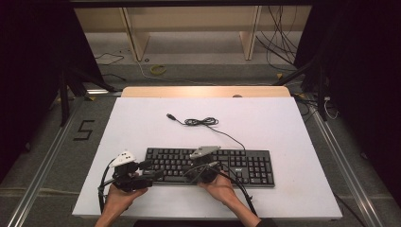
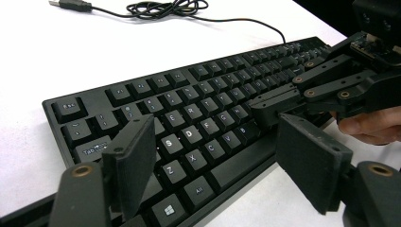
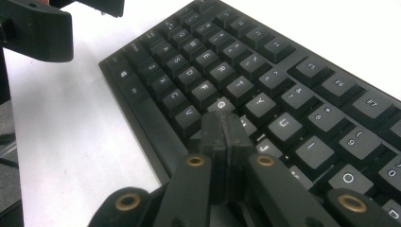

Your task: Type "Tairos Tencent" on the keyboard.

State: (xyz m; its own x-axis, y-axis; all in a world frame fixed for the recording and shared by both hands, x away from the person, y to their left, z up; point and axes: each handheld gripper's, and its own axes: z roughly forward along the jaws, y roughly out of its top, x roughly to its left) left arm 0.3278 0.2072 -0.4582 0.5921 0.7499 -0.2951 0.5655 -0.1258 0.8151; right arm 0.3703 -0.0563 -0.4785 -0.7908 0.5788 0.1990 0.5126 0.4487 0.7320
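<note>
A black keyboard [image 1: 246, 165] lies across the near middle of the white table [image 1: 142, 123]. Its cable [image 1: 203, 122] runs back to a small coil and a loose USB plug. My left gripper [image 1: 150, 170] hovers at the keyboard's left end, open, its jaws [image 2: 215, 132] straddling the lower left keys with nothing pressed between them. My right gripper [image 1: 186, 169] is shut with nothing held, its joined tips [image 3: 222, 124] resting at the G and H keys of the keyboard [image 3: 283, 85]. In the left gripper view the right gripper [image 2: 259, 108] reaches in from the right over the keyboard [image 2: 189, 104].
The table's white sheet stretches wide behind and to both sides of the keyboard. A wooden edge [image 1: 203, 91] shows at the far side. Beyond it are shelf legs and loose cables on the floor [image 1: 279, 47]. Metal rails [image 1: 42, 165] flank the table.
</note>
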